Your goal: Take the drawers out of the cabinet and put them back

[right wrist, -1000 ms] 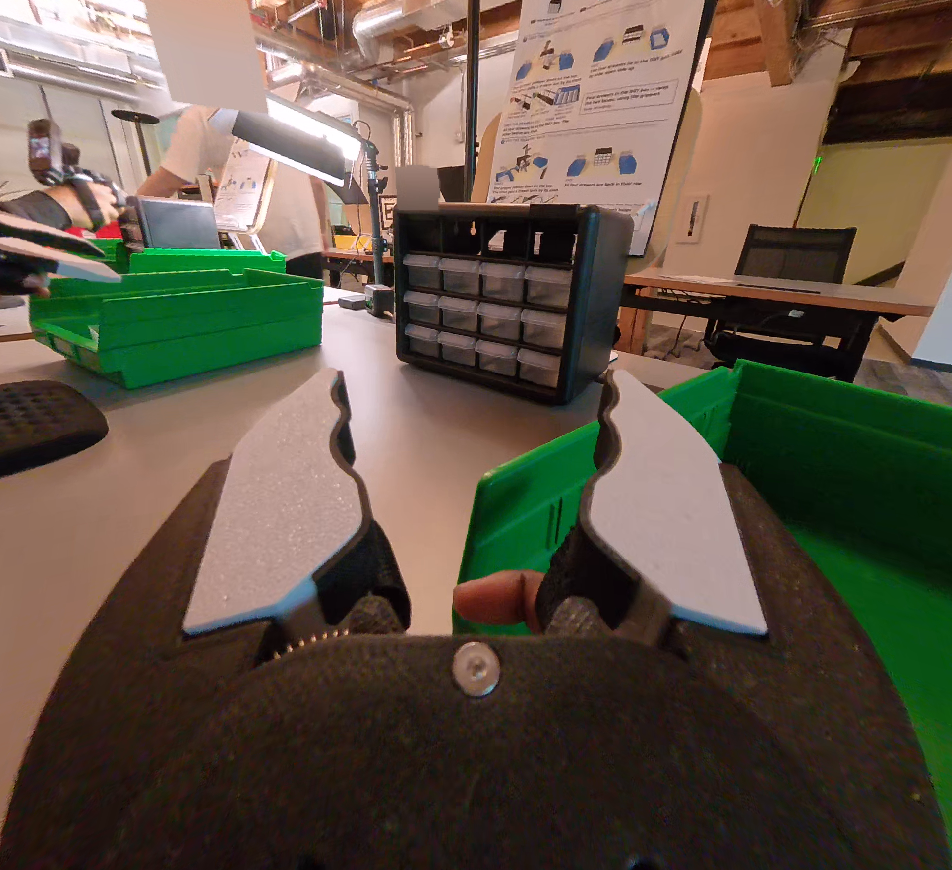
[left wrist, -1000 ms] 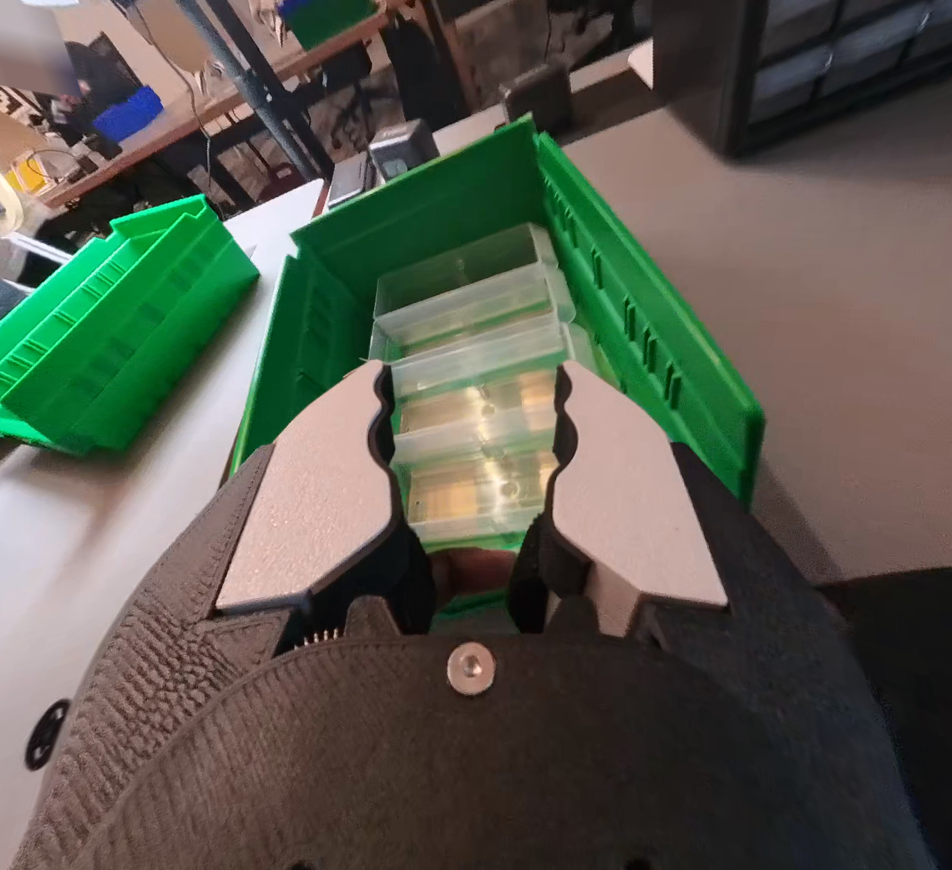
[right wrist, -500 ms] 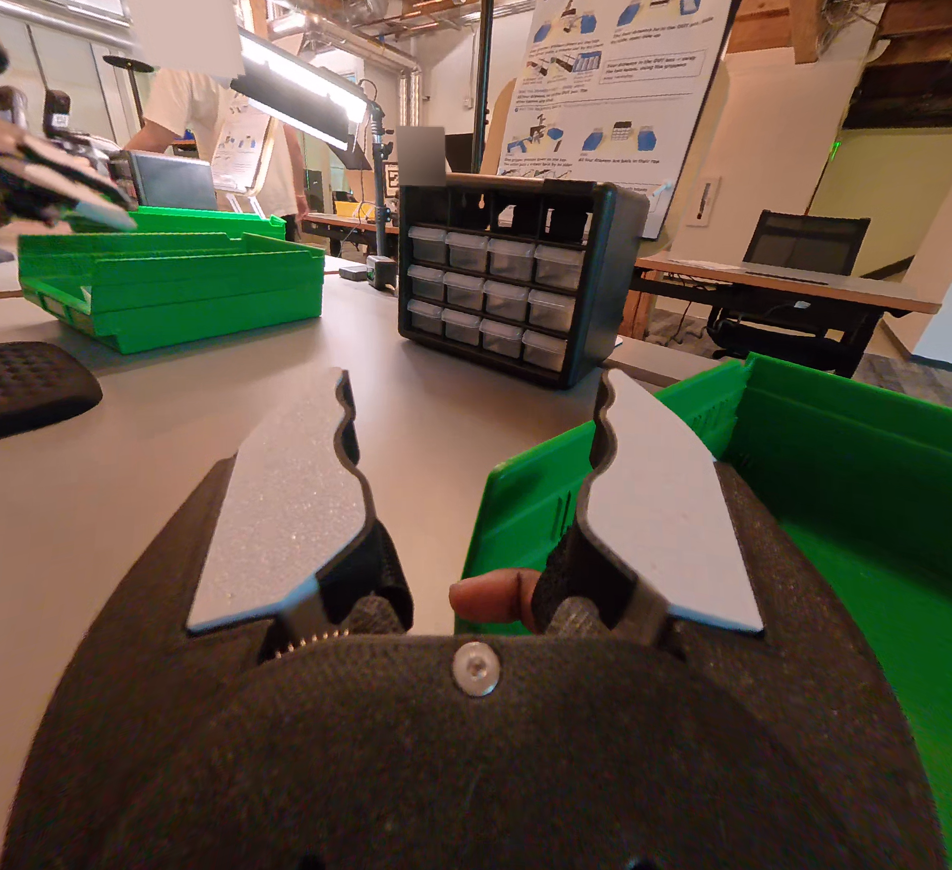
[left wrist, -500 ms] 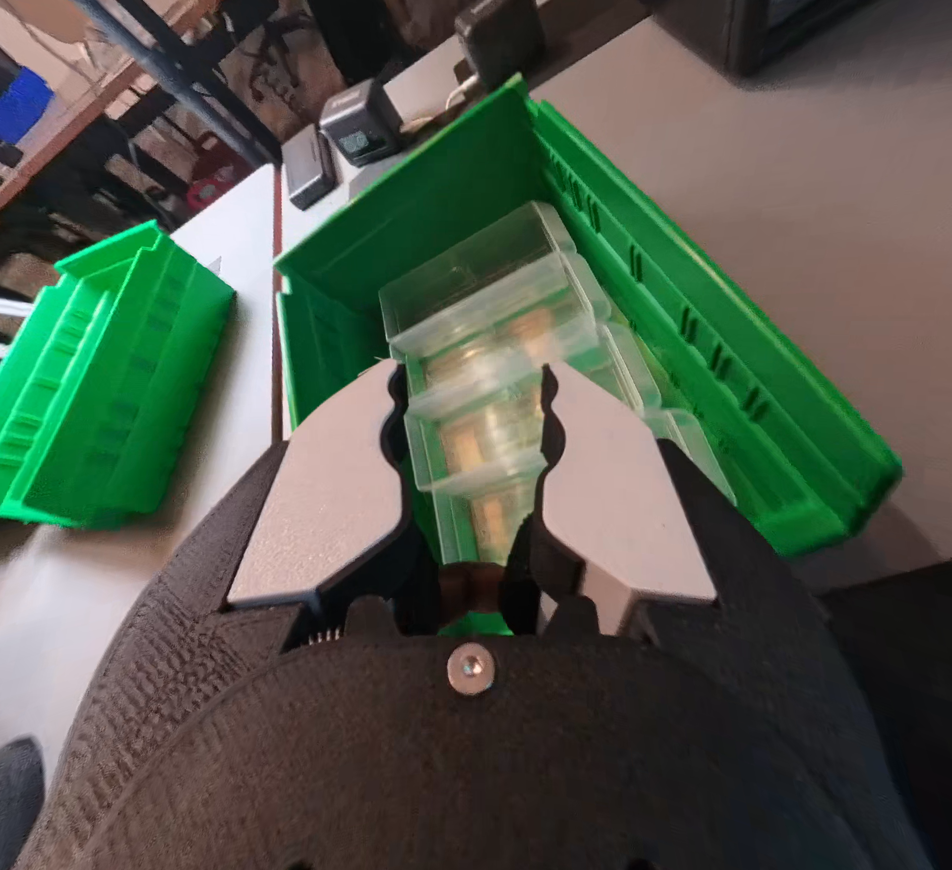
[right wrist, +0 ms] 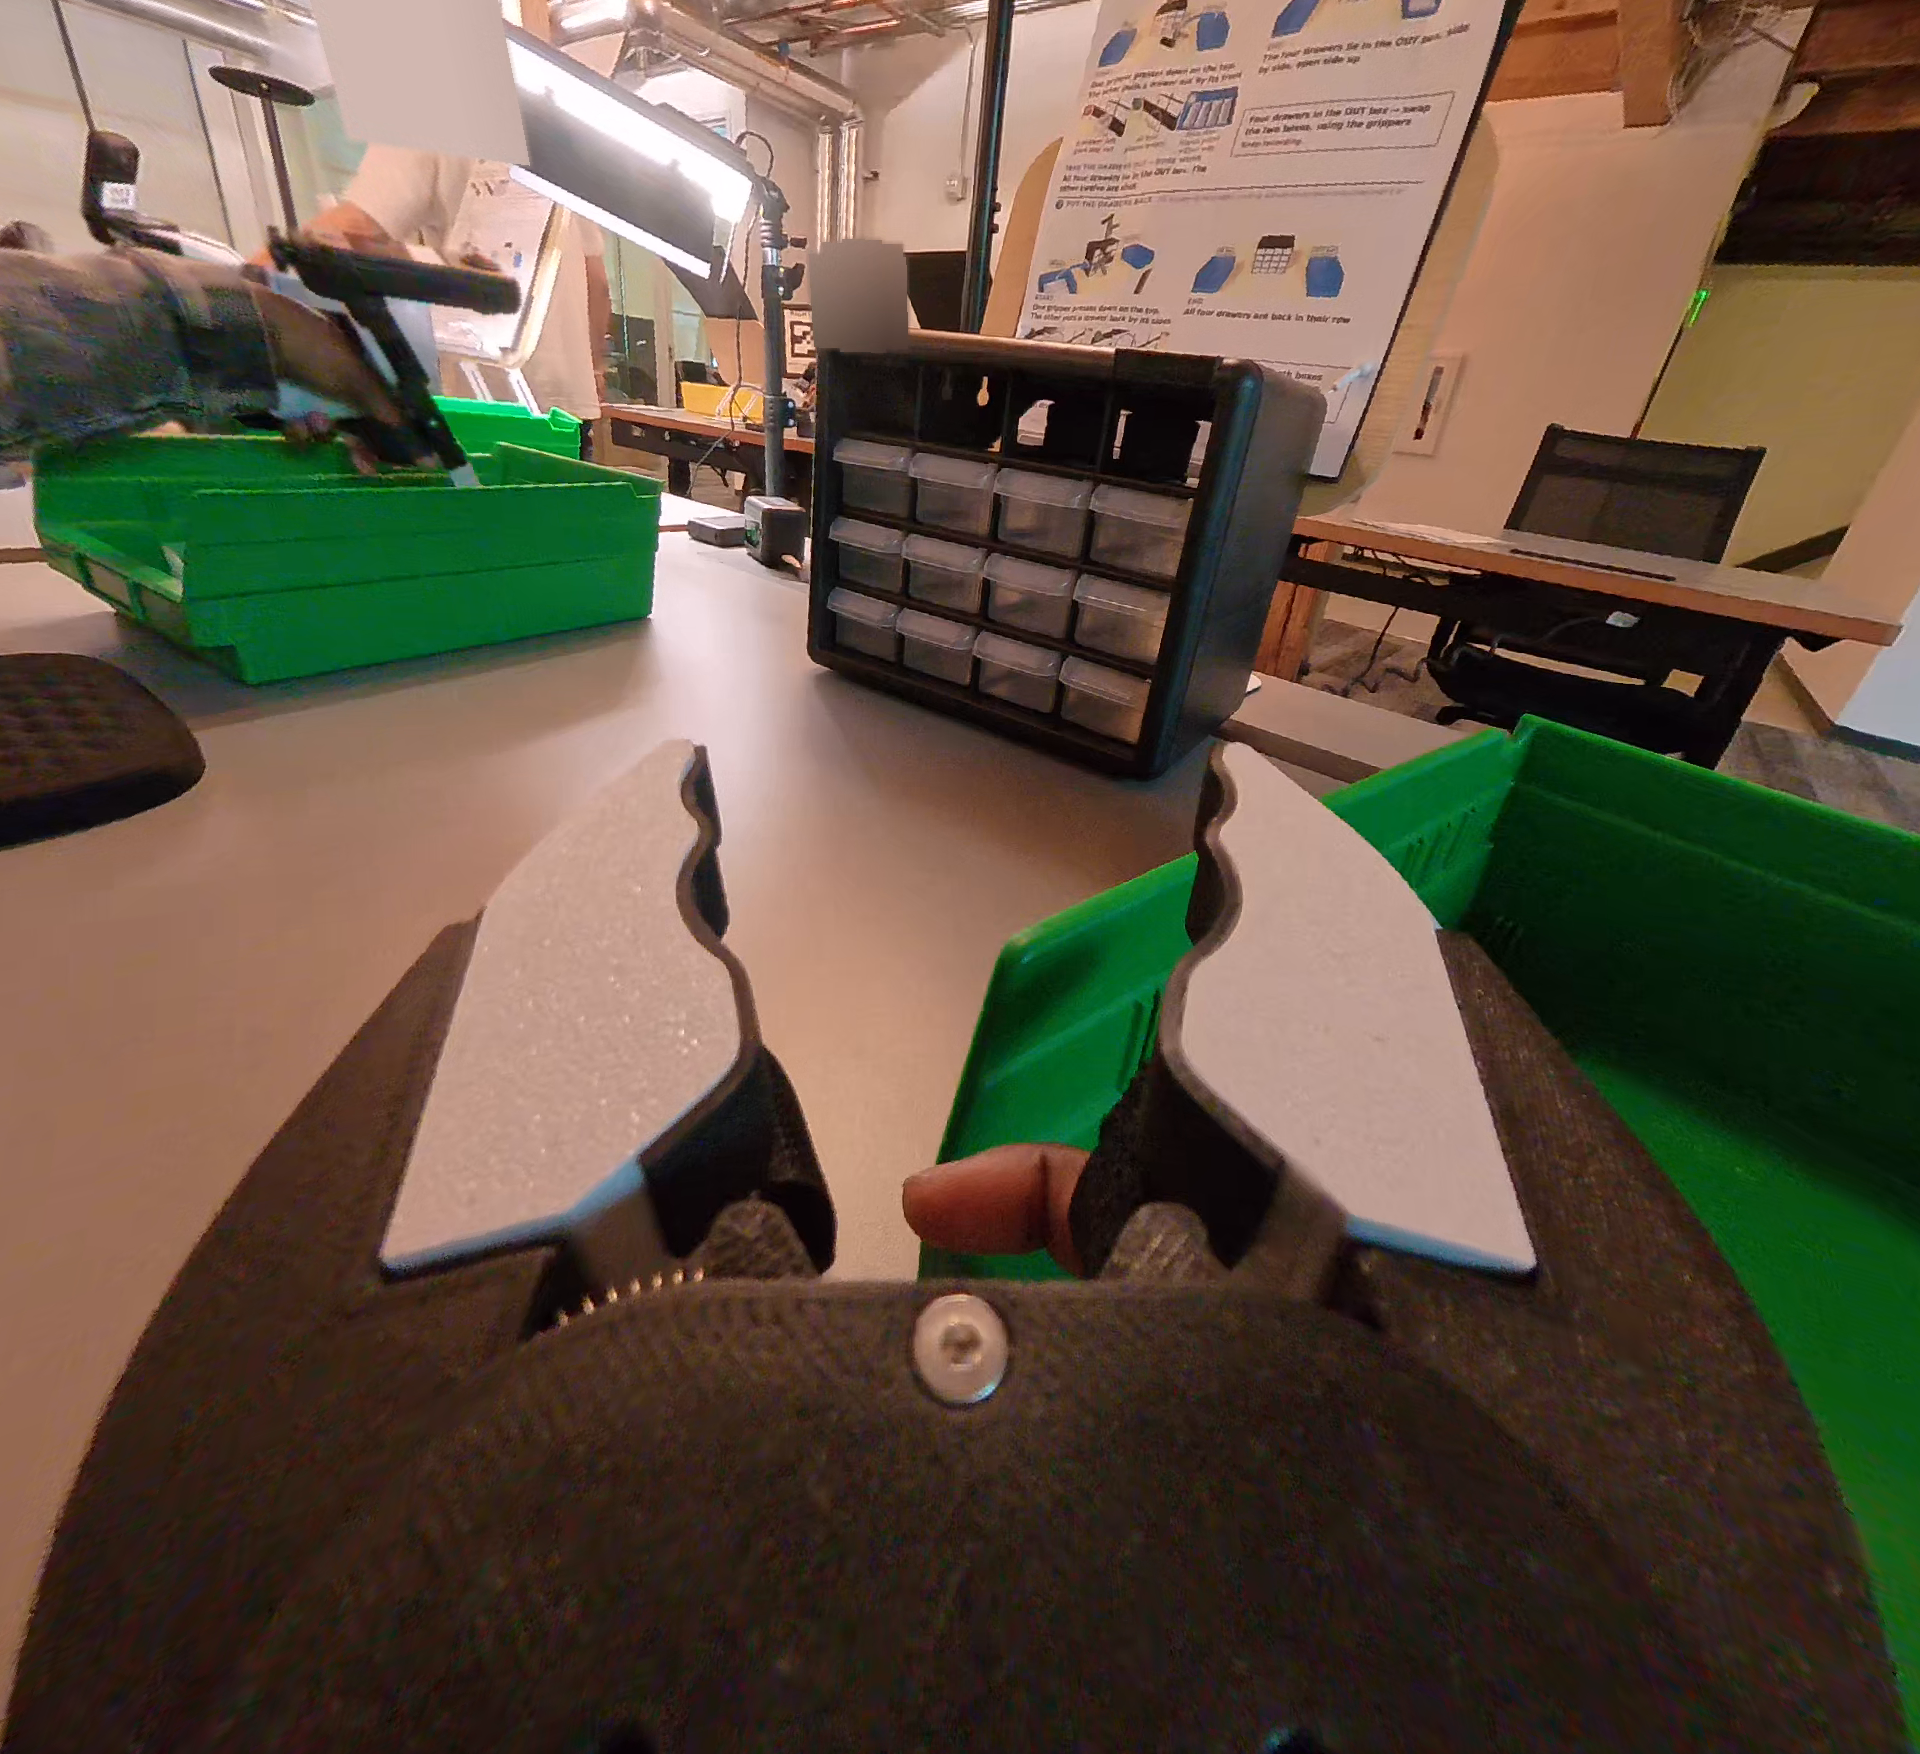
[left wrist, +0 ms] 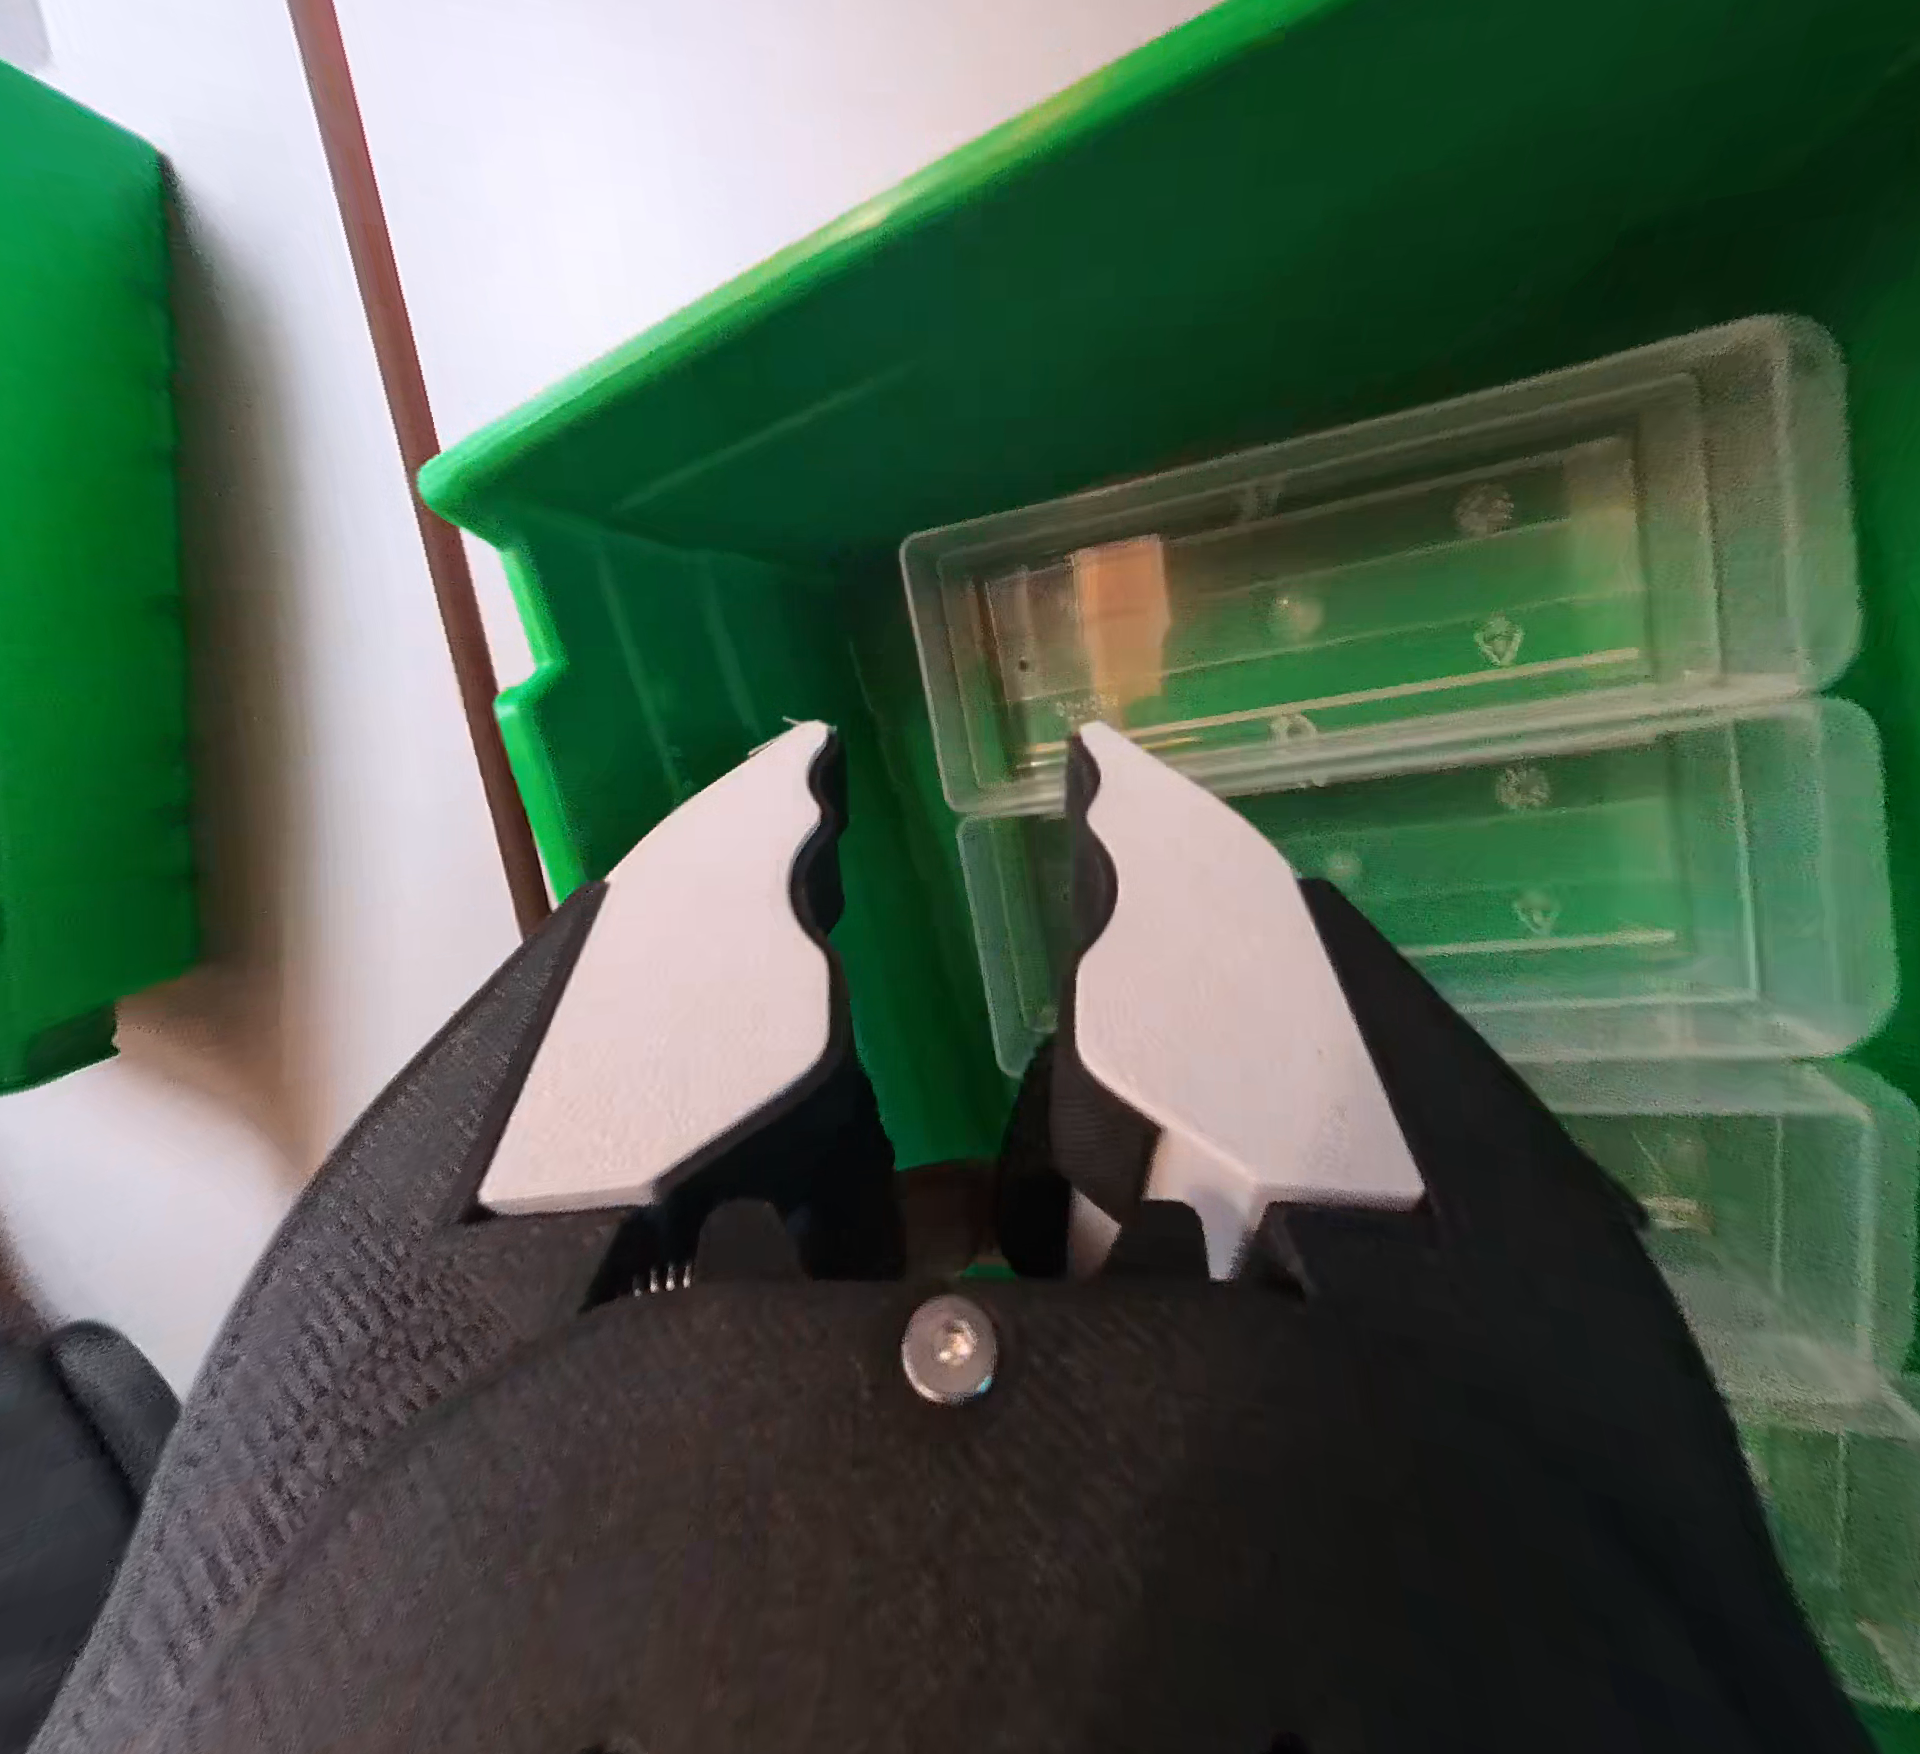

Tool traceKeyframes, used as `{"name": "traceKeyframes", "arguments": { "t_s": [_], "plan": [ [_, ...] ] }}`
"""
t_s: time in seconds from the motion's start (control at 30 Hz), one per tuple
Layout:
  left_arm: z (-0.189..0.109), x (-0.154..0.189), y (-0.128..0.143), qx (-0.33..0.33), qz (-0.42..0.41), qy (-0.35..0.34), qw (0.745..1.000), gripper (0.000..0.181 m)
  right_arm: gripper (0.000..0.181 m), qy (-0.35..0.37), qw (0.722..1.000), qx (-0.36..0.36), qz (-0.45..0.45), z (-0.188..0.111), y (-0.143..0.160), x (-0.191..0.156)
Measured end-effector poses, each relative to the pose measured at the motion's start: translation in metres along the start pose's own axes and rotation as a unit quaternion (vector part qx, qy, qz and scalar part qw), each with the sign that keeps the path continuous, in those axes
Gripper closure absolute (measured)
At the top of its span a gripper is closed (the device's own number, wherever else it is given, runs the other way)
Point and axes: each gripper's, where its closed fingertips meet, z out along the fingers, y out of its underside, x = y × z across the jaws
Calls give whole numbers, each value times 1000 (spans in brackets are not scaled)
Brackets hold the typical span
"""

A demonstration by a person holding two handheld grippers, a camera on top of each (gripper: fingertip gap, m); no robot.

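Several clear plastic drawers [left wrist: 1403,582] lie side by side, open side up, in a green bin [left wrist: 1143,270]. My left gripper [left wrist: 951,748] points down into that bin at the drawers' left ends. Its jaws are a little apart, with the end wall of the second drawer [left wrist: 1507,873] between them, and the left finger stands clear of it. The black cabinet [right wrist: 1039,561] stands mid-table, with its top row of slots empty and three rows of drawers in place. My right gripper [right wrist: 951,769] is open and empty, low over the table. Its right finger is above the rim of another green bin [right wrist: 1662,925].
The left gripper also shows far off in the right wrist view [right wrist: 395,374], reaching into the far green bin [right wrist: 364,561]. A second green bin [left wrist: 83,561] lies to its left. A black pad [right wrist: 83,738], a lamp stand, a poster board and a person are behind.
My left gripper has tipped downward and swung to the left ends of the drawers, with its jaws narrowed. My right gripper has hardly moved and stays open.
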Motion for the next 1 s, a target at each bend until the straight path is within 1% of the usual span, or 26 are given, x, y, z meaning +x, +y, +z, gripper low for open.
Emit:
{"name": "traceKeyframes", "arguments": {
  "t_s": [0.1, 0.23, 0.3, 0.33, 0.4, 0.5, 0.6, 0.7, 0.8, 0.9, 0.93, 0.97, 1.0],
  "plan": [
    [12, -2, 0, -13, -12, -4, 1000, 144, 93, -4, 1000, -4, -7, 1, 1, -2],
    [24, -2, 8, -38, -7, -12, 999, 150, 93, -11, 1000, -11, -17, 2, 2, -6],
    [28, 0, 9, -40, -10, -7, 999, 151, 93, -13, 1000, -13, -20, 2, 3, -7],
    [30, 2, 9, -38, -13, -3, 999, 155, 93, -14, 1000, -14, -22, 2, 3, -7],
    [31, -2, 9, -33, -18, -13, 999, 171, 94, -15, 999, -15, -25, 2, 3, -7],
    [26, -3, 1, -5, -38, -6, 999, 178, 94, -16, 999, -19, -27, 3, 4, -8],
    [5, -9, -15, 53, -66, 4, 996, 180, 94, -21, 999, -24, -35, 4, 5, -10],
    [-22, -24, -26, 97, -60, -28, 993, 180, 94, -26, 998, -31, -45, 4, 7, -13],
    [-55, -36, -36, 145, -62, -48, 986, 180, 93, -32, 996, -43, -64, 5, 9, -16],
    [-91, -45, -44, 195, -61, -60, 977, 180, 92, -38, 992, -66, -104, 6, 13, -20],
    [-103, -42, -47, 214, -58, -49, 974, 180, 94, -37, 989, -84, -115, 5, 16, -22],
    [-116, -35, -51, 234, -53, -28, 970, 180, 98, -32, 985, -112, -125, 5, 20, -22],
    [-128, -25, -55, 253, -47, -1, 966, 180, 98, -30, 981, -134, -134, 5, 22, -23]
  ]
}}
